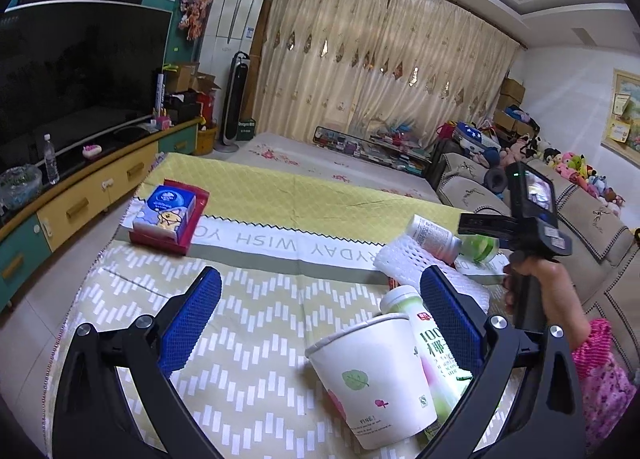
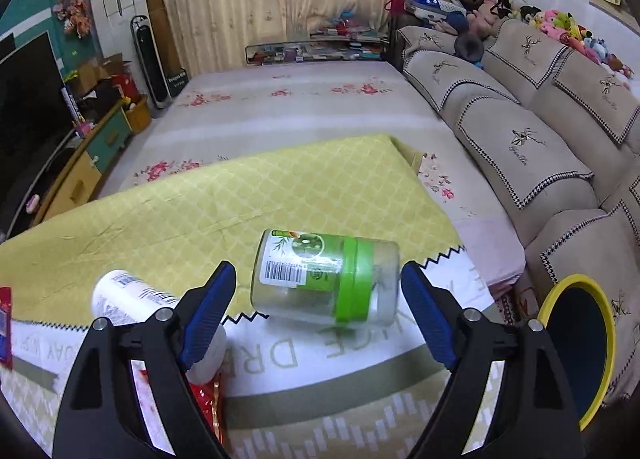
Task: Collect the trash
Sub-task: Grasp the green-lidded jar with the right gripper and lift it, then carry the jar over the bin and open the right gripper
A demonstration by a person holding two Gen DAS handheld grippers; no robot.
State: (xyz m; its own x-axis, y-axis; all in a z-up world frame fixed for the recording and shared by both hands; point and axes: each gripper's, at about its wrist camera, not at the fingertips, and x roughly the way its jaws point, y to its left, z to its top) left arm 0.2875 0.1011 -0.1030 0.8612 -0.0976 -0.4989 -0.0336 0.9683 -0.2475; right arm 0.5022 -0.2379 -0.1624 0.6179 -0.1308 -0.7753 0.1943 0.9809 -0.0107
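**Trash still on the table, bin waiting**

The table [image 1: 256, 195], under a yellow and patterned cloth, holds everything the task is after; judging by how much lies there, collection has barely started or is at most part done. The bin [image 2: 576, 347], dark inside with a yellow rim, stands off the table's right edge near the sofa; what it contains cannot be seen.

On the far left sits a tissue pack [image 1: 170, 213] on a red tray, probably not trash. The rest clusters at the right: a paper cup [image 1: 376, 375] lying on its side, a coconut-drink bottle [image 1: 430, 343] touching it, a sheet of white foam netting [image 1: 404, 263], a white bottle [image 1: 434, 235] resting on the netting, and a clear jar [image 2: 326, 279] with a green band on its side near the table's right corner. A red wrapper [image 2: 208, 399] peeks out beside the white bottle.

The left gripper [image 1: 320, 303] is spread wide and holds nothing, with the cup and drink bottle between its jaws. The right gripper [image 2: 318, 299] is equally wide and empty, jaws flanking the jar without touching it.

All of these pieces remain to be moved; the jar looks like the next pick.
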